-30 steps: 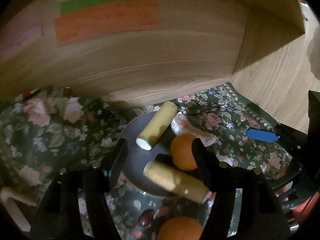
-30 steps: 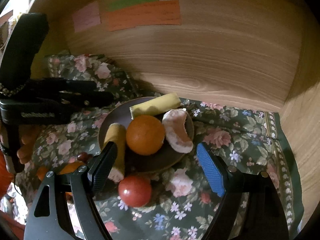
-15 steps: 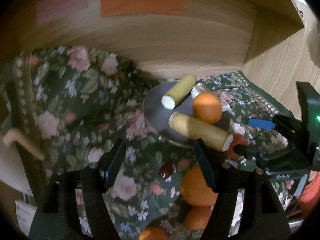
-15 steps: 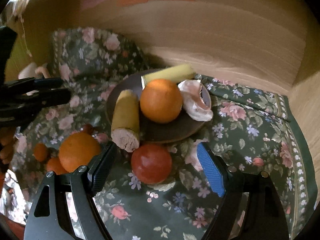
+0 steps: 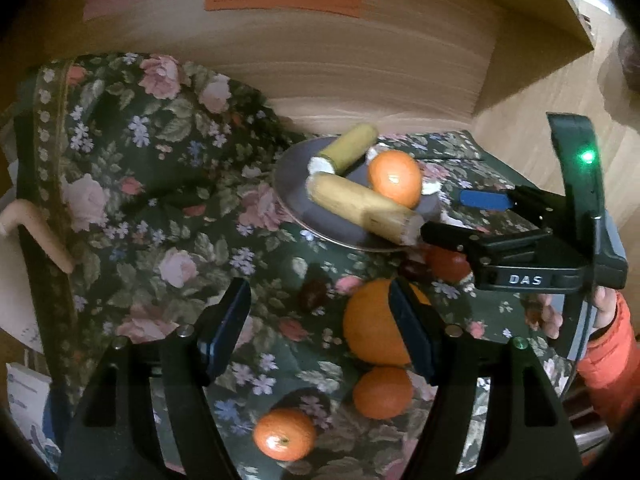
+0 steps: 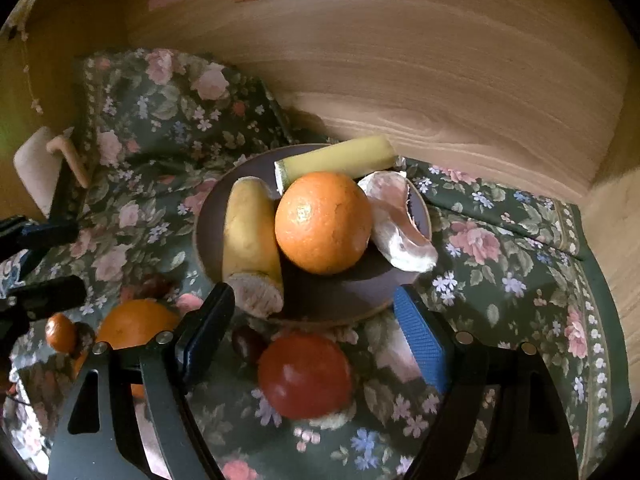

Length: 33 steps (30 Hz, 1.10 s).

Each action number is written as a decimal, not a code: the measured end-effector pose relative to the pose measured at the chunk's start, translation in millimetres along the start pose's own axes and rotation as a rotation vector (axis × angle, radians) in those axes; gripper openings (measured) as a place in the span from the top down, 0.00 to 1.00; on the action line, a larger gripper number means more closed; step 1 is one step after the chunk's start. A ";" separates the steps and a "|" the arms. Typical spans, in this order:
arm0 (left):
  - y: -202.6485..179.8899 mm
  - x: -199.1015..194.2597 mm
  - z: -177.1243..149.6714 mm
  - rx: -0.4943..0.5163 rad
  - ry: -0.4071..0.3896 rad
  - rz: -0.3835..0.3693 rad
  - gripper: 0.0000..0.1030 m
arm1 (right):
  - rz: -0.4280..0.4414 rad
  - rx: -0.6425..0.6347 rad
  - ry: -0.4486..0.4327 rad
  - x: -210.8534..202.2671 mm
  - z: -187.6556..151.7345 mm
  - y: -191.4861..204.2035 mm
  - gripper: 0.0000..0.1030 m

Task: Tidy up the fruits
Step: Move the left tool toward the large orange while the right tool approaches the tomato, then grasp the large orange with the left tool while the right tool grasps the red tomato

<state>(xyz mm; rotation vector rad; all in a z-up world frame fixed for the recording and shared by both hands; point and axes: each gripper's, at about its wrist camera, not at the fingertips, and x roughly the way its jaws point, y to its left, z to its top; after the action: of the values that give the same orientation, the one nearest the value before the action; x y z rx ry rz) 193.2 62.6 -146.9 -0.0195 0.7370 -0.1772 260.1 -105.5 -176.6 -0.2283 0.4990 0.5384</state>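
Right tongs (image 6: 312, 316) gape wide and empty over the floral cloth (image 6: 500, 300), a red tomato (image 6: 305, 374) sitting right between the fingers. Just beyond, the dark plate (image 6: 352, 300) carries a stubby banana piece (image 6: 250, 240), a big orange (image 6: 322, 222), a peeled citrus half (image 6: 396, 220) and a yellow stick at the back (image 6: 336, 158). Left tongs (image 5: 318, 328) are spread open too, holding nothing, a large orange (image 5: 372, 324) beside the right finger and two small mandarins nearer, one (image 5: 382, 392) and another (image 5: 285, 434). Wooden wall (image 6: 440, 80) behind.
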 end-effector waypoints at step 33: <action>-37.3 36.2 -20.5 -0.022 0.058 -0.031 0.38 | 0.103 0.046 0.018 -18.0 -41.3 -10.5 0.58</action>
<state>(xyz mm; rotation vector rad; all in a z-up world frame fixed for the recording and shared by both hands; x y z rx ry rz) 200.1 20.7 -183.3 -0.0472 0.7964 -0.1994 236.1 -135.8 -202.0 -0.1641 0.5423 0.6253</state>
